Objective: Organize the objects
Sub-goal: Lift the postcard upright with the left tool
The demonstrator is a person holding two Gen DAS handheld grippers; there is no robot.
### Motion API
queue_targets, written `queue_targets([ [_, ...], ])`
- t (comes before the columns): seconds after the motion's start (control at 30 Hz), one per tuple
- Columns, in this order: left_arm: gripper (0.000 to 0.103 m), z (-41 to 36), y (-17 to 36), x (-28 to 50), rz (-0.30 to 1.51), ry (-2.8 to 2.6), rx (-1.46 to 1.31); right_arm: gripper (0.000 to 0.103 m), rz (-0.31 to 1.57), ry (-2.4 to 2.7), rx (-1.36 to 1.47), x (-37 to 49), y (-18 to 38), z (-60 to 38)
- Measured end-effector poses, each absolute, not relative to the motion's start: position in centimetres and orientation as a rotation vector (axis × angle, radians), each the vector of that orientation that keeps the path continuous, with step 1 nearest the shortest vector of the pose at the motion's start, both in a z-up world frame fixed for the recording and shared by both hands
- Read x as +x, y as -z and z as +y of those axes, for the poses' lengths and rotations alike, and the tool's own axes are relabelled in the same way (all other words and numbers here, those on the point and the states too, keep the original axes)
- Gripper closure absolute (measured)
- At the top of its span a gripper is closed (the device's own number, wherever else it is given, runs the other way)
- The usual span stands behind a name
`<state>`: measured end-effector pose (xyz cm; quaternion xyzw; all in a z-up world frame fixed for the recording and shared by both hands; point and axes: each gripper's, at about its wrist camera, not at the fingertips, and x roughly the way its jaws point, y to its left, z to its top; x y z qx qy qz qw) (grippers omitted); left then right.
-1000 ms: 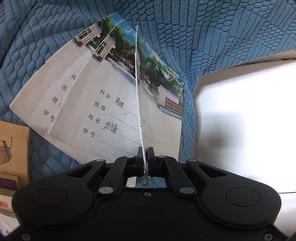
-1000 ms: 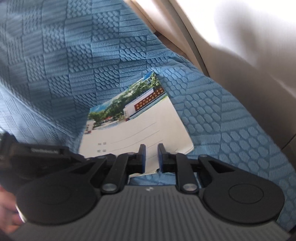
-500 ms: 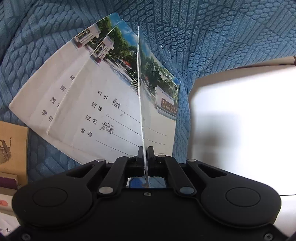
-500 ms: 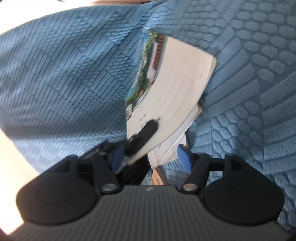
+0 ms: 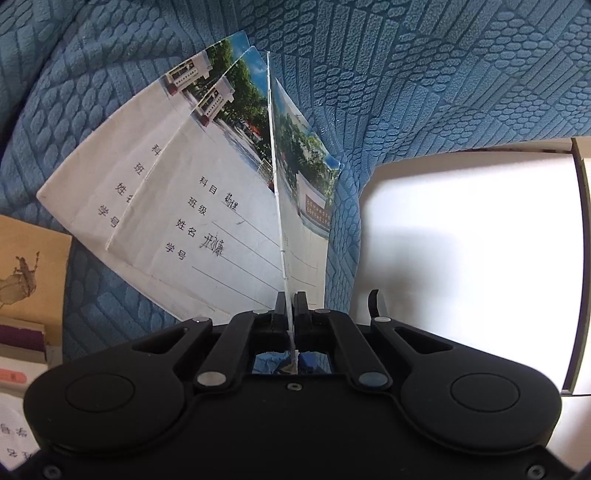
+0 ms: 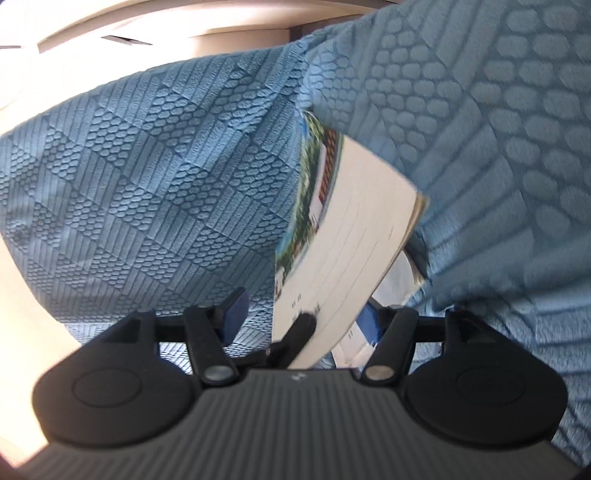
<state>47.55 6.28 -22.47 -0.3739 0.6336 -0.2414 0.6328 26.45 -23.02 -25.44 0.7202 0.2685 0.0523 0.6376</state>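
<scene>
My left gripper [image 5: 290, 302] is shut on a thin notebook [image 5: 306, 206], held edge-on along its spine over the blue textured cloth [image 5: 424, 74]. Two more notebooks [image 5: 207, 206] with the same school-photo covers lie fanned on the cloth to its left. In the right wrist view my right gripper [image 6: 301, 319] is open, its blue-padded fingers [image 6: 234, 314] spread on either side of the held notebook [image 6: 354, 236]. A black finger of the left gripper [image 6: 301, 326] shows clamped on that notebook's near edge.
A tan book with an insect drawing [image 5: 26, 273] and a stack of other books [image 5: 18, 354] lie at the left edge. A bright white surface [image 5: 469, 236] borders the cloth on the right. A pale frame [image 6: 147, 22] shows beyond the cloth.
My right gripper has opened wide and swung round so the held notebook now lies between its fingers. My left gripper has kept its grip and shifted the notebook slightly.
</scene>
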Motion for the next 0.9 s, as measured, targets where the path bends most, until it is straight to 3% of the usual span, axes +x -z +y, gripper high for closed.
queue_targets([
  [0.57, 0.102, 11.0, 21.2, 46.3, 1.479, 0.57, -0.826, 0.041, 0.665, -0.138, 1.499, 27.5, 24.3, -23.4],
  [0.67, 0.102, 11.1, 21.0, 46.3, 1.47, 0.562, -0.808, 0.067, 0.711, -0.14, 1.42, 27.9, 23.8, -22.7],
  [0.73, 0.102, 11.2, 20.8, 46.3, 1.461, 0.561, -0.783, 0.09, 0.736, -0.121, 1.403, 27.9, 23.9, -22.6],
  [0.9, 0.102, 10.9, 19.7, 45.5, 1.414, 0.558, -0.664, 0.096, 0.765, -0.075, 1.302, 27.7, 23.1, -22.0],
])
